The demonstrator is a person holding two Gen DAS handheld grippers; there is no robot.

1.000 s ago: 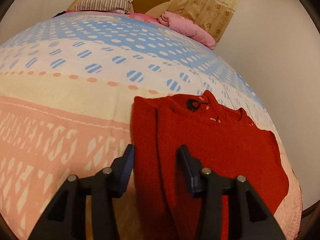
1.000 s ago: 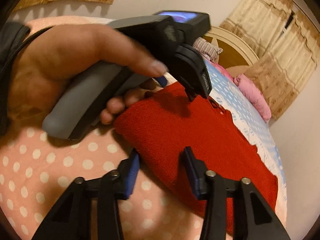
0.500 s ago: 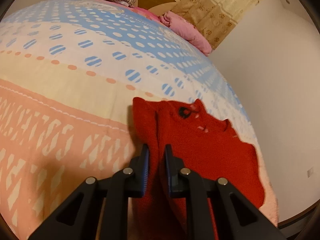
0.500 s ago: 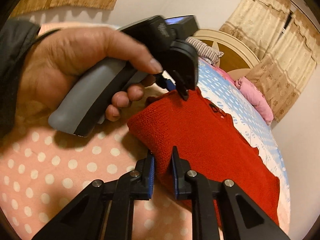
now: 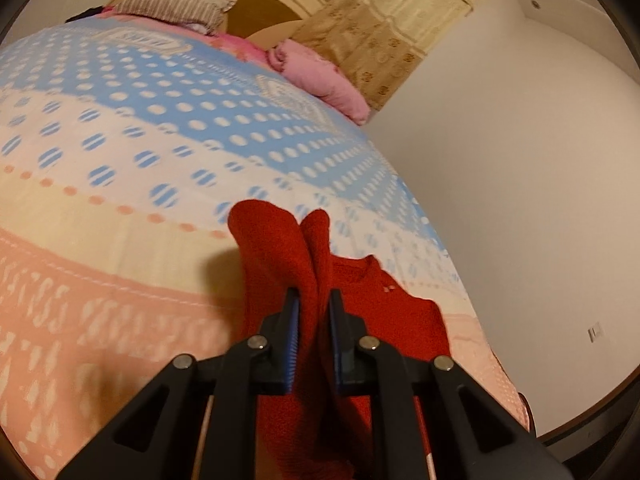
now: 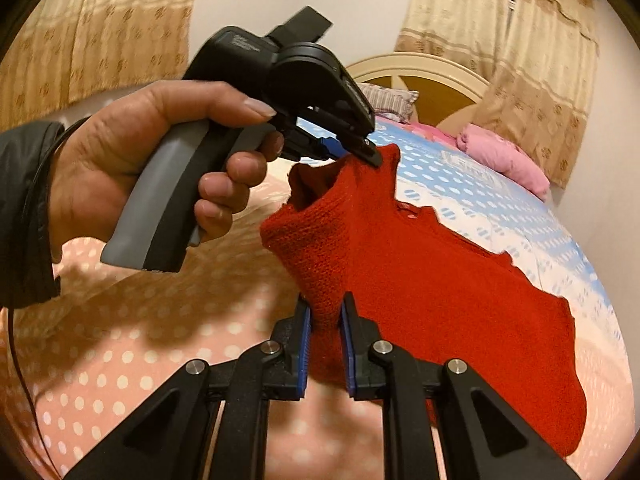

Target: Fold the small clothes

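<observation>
red sweater (image 6: 420, 280), partly lifted off patterned bedspread (image 5: 120, 168), pinched along near edge by left gripper (image 5: 313, 320) and right gripper (image 6: 325, 332), jaws having just closed on knit. risks: thick folded layers slipping out, uneven lift skewing the fold.

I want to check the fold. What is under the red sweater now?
Under the red sweater lies the patterned bedspread. Both grippers pinch and raise its near edge; the far part rests on the spread. Anything beneath that part is covered.
</observation>
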